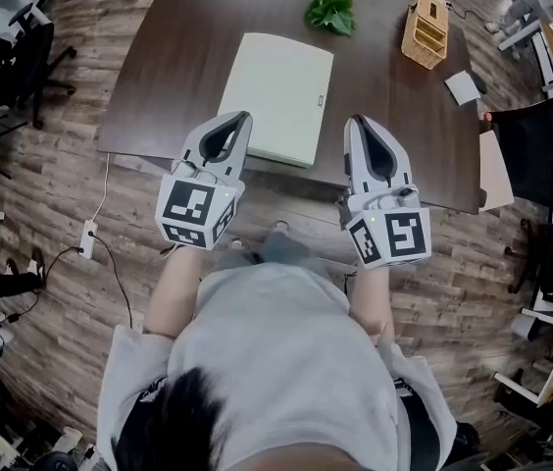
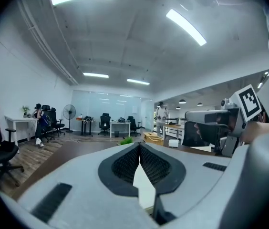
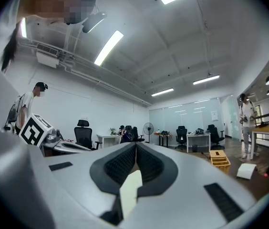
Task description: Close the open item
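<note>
A flat pale rectangular item, a laptop or a folder, lies on the dark brown table near its front edge, and its lid looks down flat. My left gripper hovers over the item's front left corner, shut and empty. My right gripper hangs just right of the item, also shut with nothing held. In the left gripper view the jaws meet at the tip, and a strip of the pale item shows below them. The right gripper view shows the same: shut jaws above a pale sliver.
A small green plant, a wooden organiser and a white box stand at the table's far side. Black office chairs flank it on the right and the left. A power strip lies on the floor.
</note>
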Demonstrator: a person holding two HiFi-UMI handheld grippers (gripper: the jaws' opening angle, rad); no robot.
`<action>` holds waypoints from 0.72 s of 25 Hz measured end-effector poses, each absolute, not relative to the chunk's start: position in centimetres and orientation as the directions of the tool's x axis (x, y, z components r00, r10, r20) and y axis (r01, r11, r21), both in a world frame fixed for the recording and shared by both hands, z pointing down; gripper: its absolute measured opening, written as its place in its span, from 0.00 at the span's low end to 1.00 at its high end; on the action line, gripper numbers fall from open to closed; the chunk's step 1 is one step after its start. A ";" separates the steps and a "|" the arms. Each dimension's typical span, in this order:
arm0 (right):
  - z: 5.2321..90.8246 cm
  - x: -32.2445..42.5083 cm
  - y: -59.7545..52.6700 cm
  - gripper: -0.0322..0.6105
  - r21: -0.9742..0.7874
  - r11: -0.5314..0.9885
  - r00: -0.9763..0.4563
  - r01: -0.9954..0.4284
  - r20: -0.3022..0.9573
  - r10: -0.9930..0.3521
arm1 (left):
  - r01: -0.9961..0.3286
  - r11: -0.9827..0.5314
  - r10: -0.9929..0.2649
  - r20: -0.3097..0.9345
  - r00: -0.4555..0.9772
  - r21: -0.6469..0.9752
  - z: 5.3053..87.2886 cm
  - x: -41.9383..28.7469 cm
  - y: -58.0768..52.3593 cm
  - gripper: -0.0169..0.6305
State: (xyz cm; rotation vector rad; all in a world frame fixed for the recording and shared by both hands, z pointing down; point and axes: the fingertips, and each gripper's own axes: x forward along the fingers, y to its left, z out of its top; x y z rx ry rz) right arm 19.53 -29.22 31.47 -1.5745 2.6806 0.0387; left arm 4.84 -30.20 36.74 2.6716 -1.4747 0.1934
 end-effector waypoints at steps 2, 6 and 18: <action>31.4 19.2 -28.8 0.07 0.012 0.479 -0.479 -0.878 -0.039 -0.877 | -0.854 -0.521 -0.846 0.124 0.518 0.015 35.9 4.0 -29.8 0.04; 31.2 18.5 -27.8 0.07 0.022 0.466 -0.466 -0.885 -0.039 -0.884 | -0.871 -0.491 -0.868 0.084 0.489 0.001 34.5 2.1 -29.0 0.04; 29.9 16.5 -24.6 0.07 0.056 0.435 -0.438 -0.899 -0.064 -0.897 | -0.895 -0.444 -0.895 -0.028 0.445 -0.028 30.6 -2.0 -25.8 0.04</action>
